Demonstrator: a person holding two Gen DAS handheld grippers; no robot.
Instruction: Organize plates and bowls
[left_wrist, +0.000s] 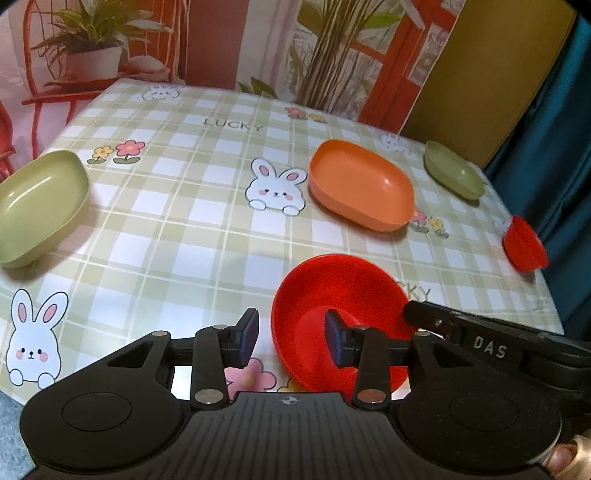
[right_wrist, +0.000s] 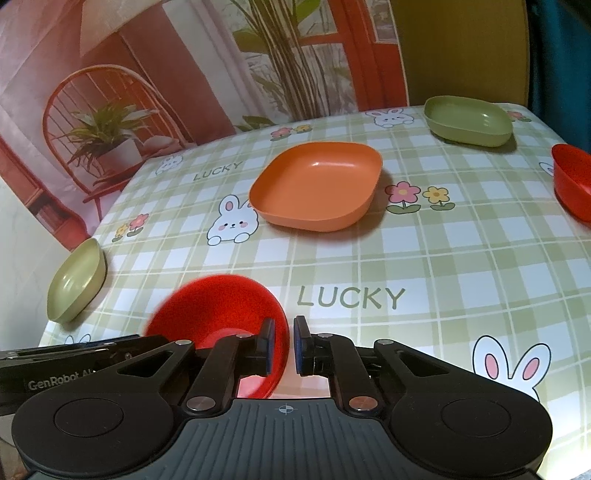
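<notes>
A red bowl sits near the table's front edge; it also shows in the right wrist view. My left gripper is open, its jaws straddling the bowl's left rim, one pad inside. My right gripper has closed on the bowl's right rim, one pad inside, one outside. An orange square plate lies mid-table. A green plate is at the far right. A second red bowl sits at the right edge. A green bowl sits at the left edge.
The table carries a green checked cloth with rabbits and flowers. A printed backdrop stands behind it. A dark teal curtain hangs at the right. The table edges are close on the left, right and front.
</notes>
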